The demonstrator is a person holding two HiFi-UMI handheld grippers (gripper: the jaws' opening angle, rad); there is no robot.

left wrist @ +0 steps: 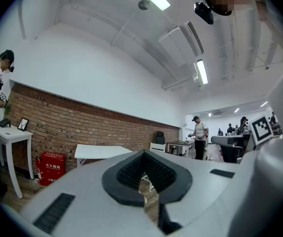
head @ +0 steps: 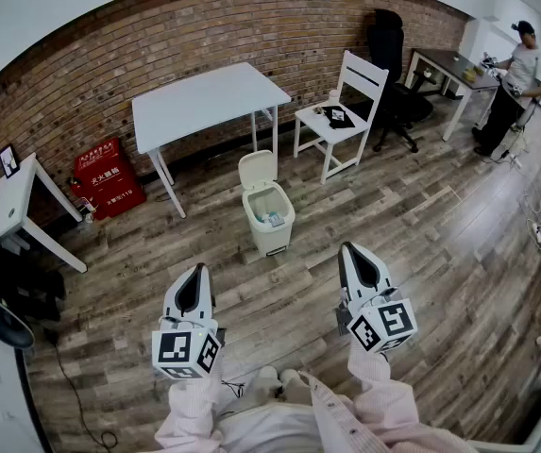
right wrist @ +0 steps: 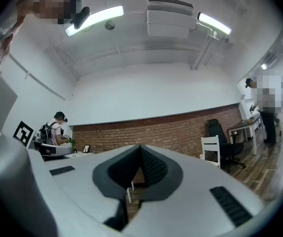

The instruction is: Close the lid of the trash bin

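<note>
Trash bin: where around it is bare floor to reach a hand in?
Bare wood floor lies before the trash bin and, in the head view, to its right. Behind it, the white table and white chair stand close.

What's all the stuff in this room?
trash bin: one, cream, middle of floor, lid up
table: one, white, behind the bin
chair: one, white, right of the table
office chair: one, black, behind the white chair
boxes: seemingly two, red, left of the table
desk: one, dark top, far right
person: one, light top, beside the desk
side table: one, white, left edge
left gripper: one, grey, bottom left, shut, empty
right gripper: one, grey, bottom right, shut, empty
</note>
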